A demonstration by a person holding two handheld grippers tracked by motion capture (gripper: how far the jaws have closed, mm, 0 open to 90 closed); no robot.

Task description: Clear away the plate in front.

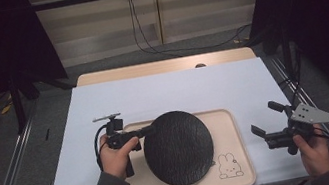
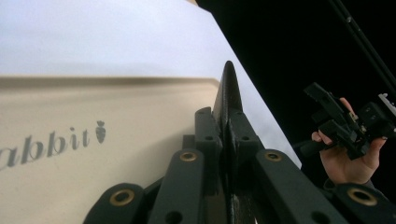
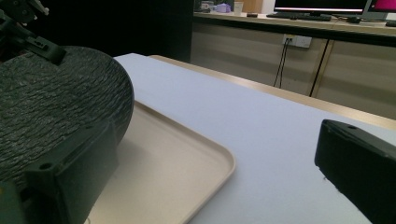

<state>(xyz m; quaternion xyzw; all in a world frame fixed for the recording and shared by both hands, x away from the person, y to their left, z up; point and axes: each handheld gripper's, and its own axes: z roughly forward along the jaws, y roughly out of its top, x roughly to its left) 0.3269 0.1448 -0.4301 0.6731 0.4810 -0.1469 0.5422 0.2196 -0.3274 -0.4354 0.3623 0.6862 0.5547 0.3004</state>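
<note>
Grip is the matter at this moment: the left tongs are clenched on the rim of a round black plate with a rough, bark-like texture, which they hold at its left edge over a beige rectangular plastic tray with rounded corners. In the left gripper view the black jaws press flat against either face of the plate's thin edge, which rises between them like a blade. The plate is tilted, its gripped left side raised and its far side dipping toward the tray floor; whether that low edge already touches the tray I cannot tell. A small rabbit drawing is printed on the tray's near right corner, just beside the plate's rim.

The tray sits on a pale blue-white surface. The right tongs hang released, jaws spread with nothing between them, well apart from the plate and off the tray's right end.

What the coming move turns on, as I judge it: the plate extends rightward from the left tongs across the tray's long axis, so lowering it flat depends on the left hand alone, while the right hand is nearer the free, low edge should it need steadying.
</note>
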